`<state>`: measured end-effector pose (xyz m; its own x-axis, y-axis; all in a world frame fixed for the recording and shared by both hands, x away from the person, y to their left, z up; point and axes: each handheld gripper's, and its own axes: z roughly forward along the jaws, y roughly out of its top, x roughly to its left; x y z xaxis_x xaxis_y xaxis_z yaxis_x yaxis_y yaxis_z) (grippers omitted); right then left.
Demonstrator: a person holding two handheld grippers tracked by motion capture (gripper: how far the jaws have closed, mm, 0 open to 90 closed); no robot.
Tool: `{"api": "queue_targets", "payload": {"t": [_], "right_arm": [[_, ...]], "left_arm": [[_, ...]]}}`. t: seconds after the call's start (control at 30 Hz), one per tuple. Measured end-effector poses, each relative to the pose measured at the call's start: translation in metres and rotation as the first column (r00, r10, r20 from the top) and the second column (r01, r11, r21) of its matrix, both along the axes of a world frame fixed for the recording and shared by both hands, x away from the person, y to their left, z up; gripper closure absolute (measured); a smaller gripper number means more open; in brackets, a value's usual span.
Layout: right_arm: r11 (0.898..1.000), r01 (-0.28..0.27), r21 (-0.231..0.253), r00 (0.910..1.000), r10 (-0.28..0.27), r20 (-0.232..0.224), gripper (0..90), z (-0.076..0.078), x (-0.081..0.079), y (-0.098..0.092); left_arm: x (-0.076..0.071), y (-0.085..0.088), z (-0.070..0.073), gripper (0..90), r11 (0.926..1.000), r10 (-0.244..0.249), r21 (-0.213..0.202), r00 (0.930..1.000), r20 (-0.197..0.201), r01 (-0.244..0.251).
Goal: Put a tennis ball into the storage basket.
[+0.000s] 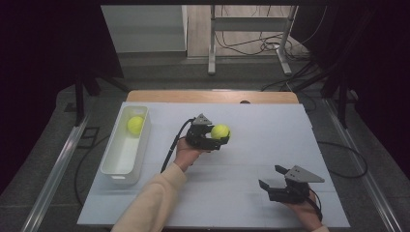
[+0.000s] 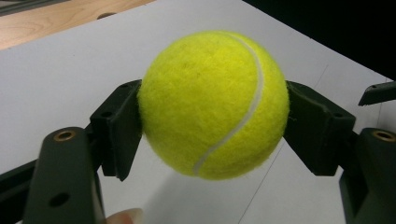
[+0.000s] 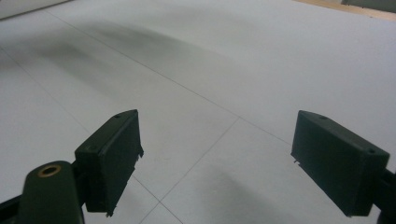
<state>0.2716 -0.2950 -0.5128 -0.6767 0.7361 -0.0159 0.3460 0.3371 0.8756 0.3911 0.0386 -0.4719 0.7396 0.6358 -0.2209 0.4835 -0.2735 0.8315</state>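
Table (image 1: pixel 251 193): white sheet covers the top.
Bin (image 1: pixel 114 163): white, at the left edge, one yellow ball (image 1: pixel 135 124) inside.
Right gripper (image 1: pixel 271 178): jaws wide apart, nothing between them, low over the sheet.
Left gripper (image 1: pixel 218 135): clamped on the tennis ball (image 1: pixel 220 131), mid-table, right of the bin.

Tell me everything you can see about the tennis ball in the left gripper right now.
The tennis ball is bright yellow-green with a fuzzy felt surface and one curved white seam running down its right side in the left gripper view. It looks whole and round. The left gripper holds it clamped, one black pad pressing on each side. It hangs above the white table sheet, apart from it, near the middle of the table. Nothing else touches it.
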Motion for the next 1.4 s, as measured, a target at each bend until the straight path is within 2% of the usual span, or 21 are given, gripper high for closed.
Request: {"api": "queue_targets", "payload": {"t": [0.3, 0.73, 1.4], "right_arm": [[1.0, 0.003, -0.004, 1.0, -0.003, 0.001, 16.4, 0.0, -0.001, 0.0], [1.0, 0.014, -0.01, 0.9999, -0.014, 0.006, 16.4, 0.0, -0.001, 0.0], [1.0, 0.021, -0.011, 0.9998, -0.021, 0.006, 16.4, 0.0, -0.001, -0.001]], "left_arm": [[-0.007, 0.013, 0.002, 26.5, 0.9999, 0.016, -0.007, 0.9998, 0.013, -0.015], [-0.021, 0.041, 0.01, 26.5, 0.9987, 0.047, -0.022, 0.9986, 0.025, -0.046], [-0.034, 0.062, 0.023, 26.5, 0.9968, 0.074, -0.035, 0.9959, 0.053, -0.072]]}}
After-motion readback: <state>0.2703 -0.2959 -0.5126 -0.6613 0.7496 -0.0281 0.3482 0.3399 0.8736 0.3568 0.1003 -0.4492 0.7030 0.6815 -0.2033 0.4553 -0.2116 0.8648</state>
